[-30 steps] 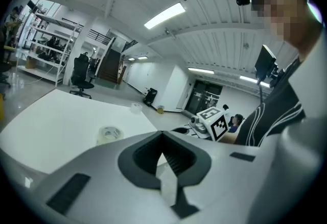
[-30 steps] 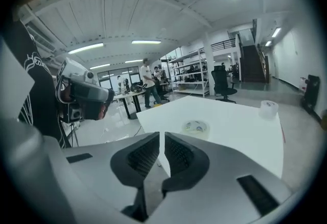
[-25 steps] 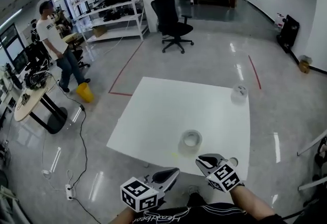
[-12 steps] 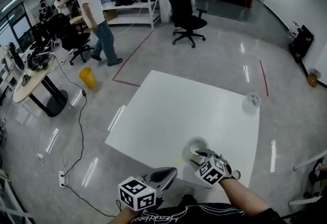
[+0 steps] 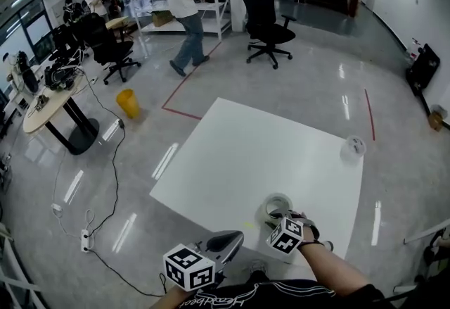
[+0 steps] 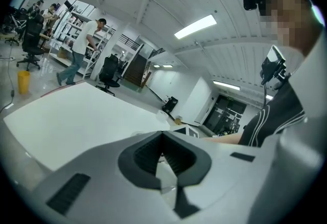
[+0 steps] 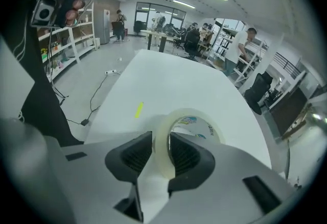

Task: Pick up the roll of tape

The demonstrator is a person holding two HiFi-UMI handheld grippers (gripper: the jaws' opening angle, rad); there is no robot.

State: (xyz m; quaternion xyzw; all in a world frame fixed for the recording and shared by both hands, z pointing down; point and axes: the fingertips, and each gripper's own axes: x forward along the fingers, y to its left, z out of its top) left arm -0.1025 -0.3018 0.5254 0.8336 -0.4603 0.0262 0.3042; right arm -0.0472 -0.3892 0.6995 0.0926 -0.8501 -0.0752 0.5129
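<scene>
Right gripper view: a glossy, translucent roll of tape [image 7: 207, 125] is seen lying flat on the matte white table [image 7: 179, 80]. Its wall is straddled by the right gripper [image 7: 161, 142], ribbed black pads [image 7: 134, 155] closing, not yet clamped. The left gripper [image 6: 162, 141] is pinched together, empty.

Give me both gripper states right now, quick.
Left gripper: shut, nothing between the jaws.
Right gripper: jaws closing astride the wall of the roll of tape, not yet clamped on it.
</scene>
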